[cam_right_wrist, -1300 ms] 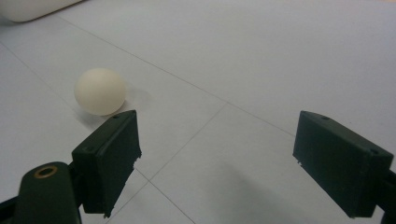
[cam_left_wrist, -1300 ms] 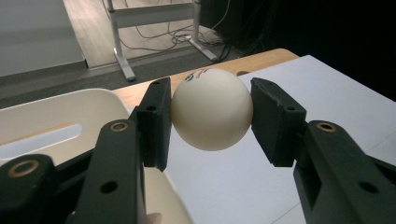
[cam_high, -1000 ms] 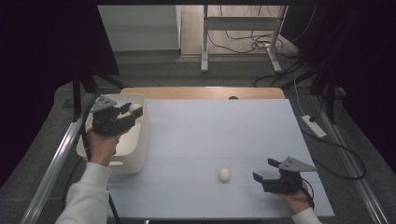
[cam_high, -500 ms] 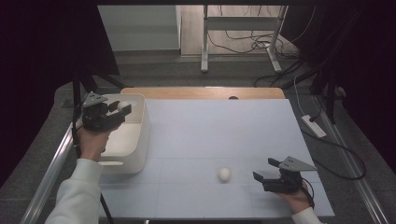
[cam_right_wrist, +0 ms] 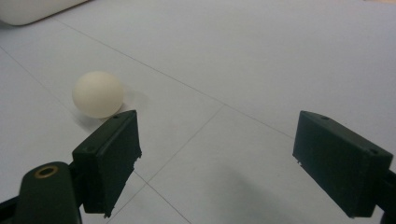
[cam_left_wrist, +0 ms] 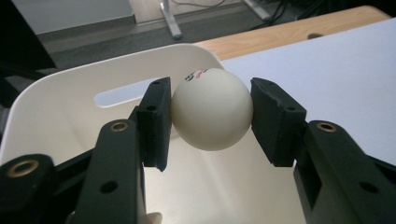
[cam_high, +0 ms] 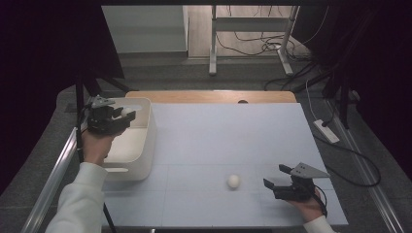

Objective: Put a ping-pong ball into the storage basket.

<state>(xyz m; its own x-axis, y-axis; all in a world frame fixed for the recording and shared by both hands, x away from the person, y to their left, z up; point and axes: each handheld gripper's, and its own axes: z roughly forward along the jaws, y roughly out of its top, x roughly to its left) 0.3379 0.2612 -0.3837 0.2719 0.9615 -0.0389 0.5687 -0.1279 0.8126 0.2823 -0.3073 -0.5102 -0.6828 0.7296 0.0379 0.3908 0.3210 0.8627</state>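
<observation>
Bin [cam_high: 141, 145], white plastic with rounded corners and a slot handle in its end wall, sits at the left edge of the pale blue table [cam_high: 218, 136]. Interior as seen from the left gripper view: bare white floor and walls [cam_left_wrist: 70, 102]; part of the floor is hidden behind the jaws, so contents there cannot be told.

Left gripper [cam_high: 116, 116] hangs above the bin's far-left corner, held in the person's left hand [cam_high: 94, 145]. Jaws closed on a white ball [cam_left_wrist: 212, 109], both pads pressed to its sides. Ball carries red and dark print near its top. It is held in the air over the bin's opening, not touching the walls.

Second white ball [cam_high: 233, 181] lies on the table toward the near edge, well apart from the bin. Right gripper [cam_high: 274, 177] rests low near the table's front right, jaws spread wide with nothing between them. In the right gripper view that ball [cam_right_wrist: 98, 94] lies just beyond the left jaw's tip, outside the gap; whether it touches the jaw cannot be told.
</observation>
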